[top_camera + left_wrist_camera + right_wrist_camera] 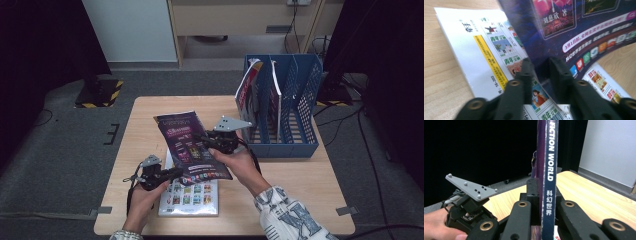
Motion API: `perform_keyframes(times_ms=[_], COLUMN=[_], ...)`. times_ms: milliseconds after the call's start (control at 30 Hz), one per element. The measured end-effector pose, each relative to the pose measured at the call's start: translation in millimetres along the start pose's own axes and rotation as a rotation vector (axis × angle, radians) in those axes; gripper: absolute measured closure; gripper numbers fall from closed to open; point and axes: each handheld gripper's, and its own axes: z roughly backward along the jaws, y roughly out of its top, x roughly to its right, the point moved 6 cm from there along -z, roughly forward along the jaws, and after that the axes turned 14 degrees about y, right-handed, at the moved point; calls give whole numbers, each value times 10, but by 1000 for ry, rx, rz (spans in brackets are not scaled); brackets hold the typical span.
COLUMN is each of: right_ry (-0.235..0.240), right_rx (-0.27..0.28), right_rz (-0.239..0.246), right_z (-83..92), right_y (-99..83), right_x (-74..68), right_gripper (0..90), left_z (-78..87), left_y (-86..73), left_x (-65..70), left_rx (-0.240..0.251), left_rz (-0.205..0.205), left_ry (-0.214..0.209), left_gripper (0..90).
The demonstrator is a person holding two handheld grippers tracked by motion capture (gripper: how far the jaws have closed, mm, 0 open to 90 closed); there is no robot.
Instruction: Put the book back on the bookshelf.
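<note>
Purple magazine (189,147) is held in the air above the near middle of the wooden table (300,175), tilted, its cover facing up toward the high view and its lower edge over a second magazine. My right gripper (209,141) is clamped on its right edge: the right gripper view shows the spine (549,170), lettered FICTION WORLD, standing upright and pinched tight between my two black jaws. My left gripper (172,174) sits at the lower left corner of the same magazine; in the left gripper view the dark cover (574,30) curves down between my jaws, which stand narrow with the page edge between them, and I cannot tell for certain that both pads press on it. Largest item noted on the table is the blue file rack (295,125) at the far right, its slots open toward me, with upright magazines (248,90) leaning in its left compartments. Next, the white magazine (192,197) lies flat at the near edge, directly under the held one, its back cover printed with rows of small pictures and a yellow strip (490,62). Both of my hands enter from the near edge, the right in a patterned sleeve (287,215).
</note>
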Motion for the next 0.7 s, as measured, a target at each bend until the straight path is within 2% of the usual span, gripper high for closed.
perform_keyframes(times_ms=[133, 167, 467, 533, 700], right_ry=[0, -2, -15, -18, -19], right_rx=[-3, -10, -28, -30, -33], right_rz=[2, 7, 13, 15, 15], right_z=[18, 25, 63, 65, 71], right_y=[-5, -13, -28, -32, -36], right_x=[9, 7, 43, 48, 59], right_gripper=[843, 842, 841, 840, 839], left_z=[-28, -33, 12, 21, 46], left_y=[19, 29, 61, 68, 84], left_x=[10, 25, 20, 16, -3], left_rx=[4, 1, 17, 17, 28], left_rz=[-2, -18, -53, -71, -73], left_ry=[17, 39, 87, 103, 121], left_gripper=[798, 798, 811, 812, 818])
